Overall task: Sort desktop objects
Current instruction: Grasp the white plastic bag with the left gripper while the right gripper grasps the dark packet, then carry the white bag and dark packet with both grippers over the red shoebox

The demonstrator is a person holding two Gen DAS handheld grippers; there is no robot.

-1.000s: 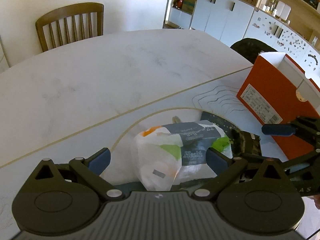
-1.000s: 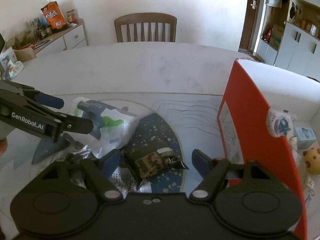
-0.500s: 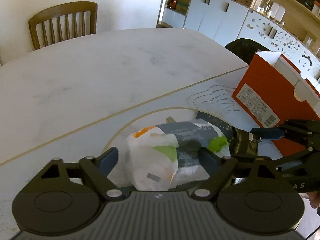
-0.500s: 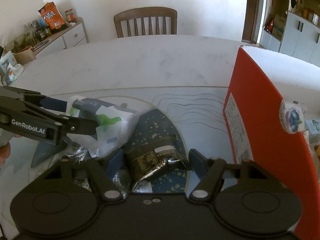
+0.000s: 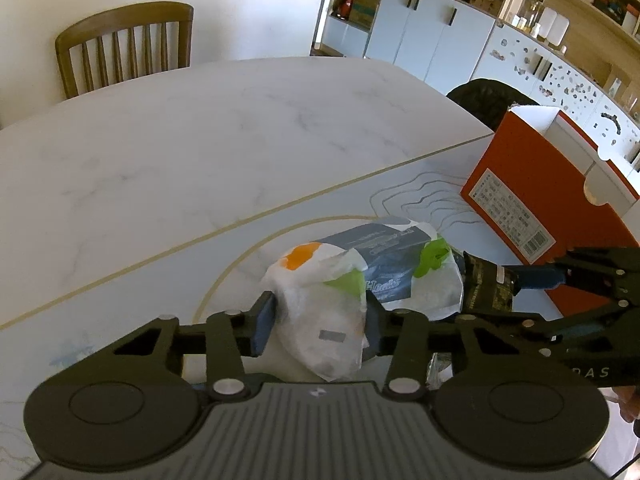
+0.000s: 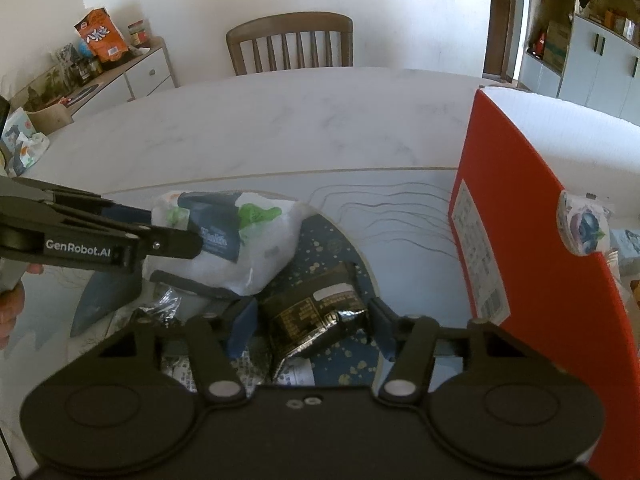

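A white tissue pack (image 5: 360,280) with a dark blue label and green and orange marks lies on the table mat; it also shows in the right wrist view (image 6: 236,240). My left gripper (image 5: 320,318) is shut on its near end. A black foil snack packet (image 6: 316,316) lies on the mat beside it, also seen in the left wrist view (image 5: 486,286). My right gripper (image 6: 312,326) is shut on this packet. An orange shoebox (image 6: 532,264) stands open to the right, with small items inside.
The marble table (image 5: 200,152) stretches ahead, with a wooden chair (image 6: 290,42) at its far side. More crinkled wrappers (image 6: 164,304) lie near the tissue pack. A sideboard (image 6: 100,76) with snacks stands at the back left.
Both grippers have closed: the left onto the tissue pack, the right onto the black foil packet. Both have moved slightly forward over the mat.
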